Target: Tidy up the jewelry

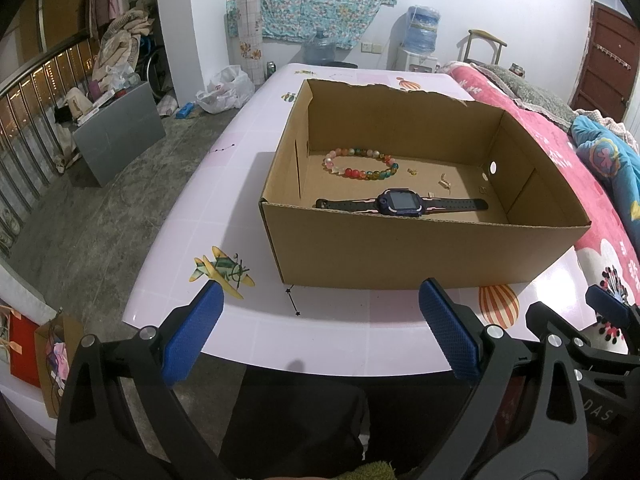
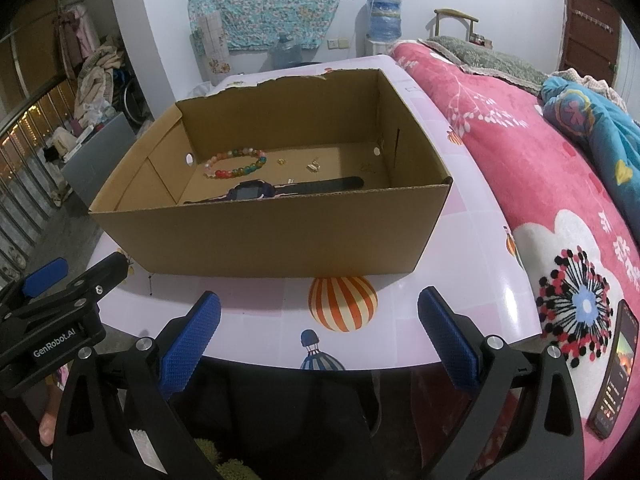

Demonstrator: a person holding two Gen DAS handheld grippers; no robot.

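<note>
An open cardboard box (image 1: 420,252) (image 2: 264,236) stands on the pink table (image 1: 328,320) (image 2: 460,264). On its floor lie a multicoloured bead bracelet (image 1: 360,162) (image 2: 236,164), a dark smartwatch (image 1: 400,201) (image 2: 276,189) and a few small gold pieces (image 1: 444,182) (image 2: 313,166). My left gripper (image 1: 320,300) is open, held above the table's near edge in front of the box, nothing between its blue pads. My right gripper (image 2: 319,304) is open too, beside it at the same edge, also empty.
A bed with a pink blanket (image 2: 560,184) runs along the table's right side; a phone (image 2: 614,368) lies on it. Left of the table are a grey board (image 1: 120,136), bags and a railing. Water bottles (image 1: 420,28) stand at the far wall.
</note>
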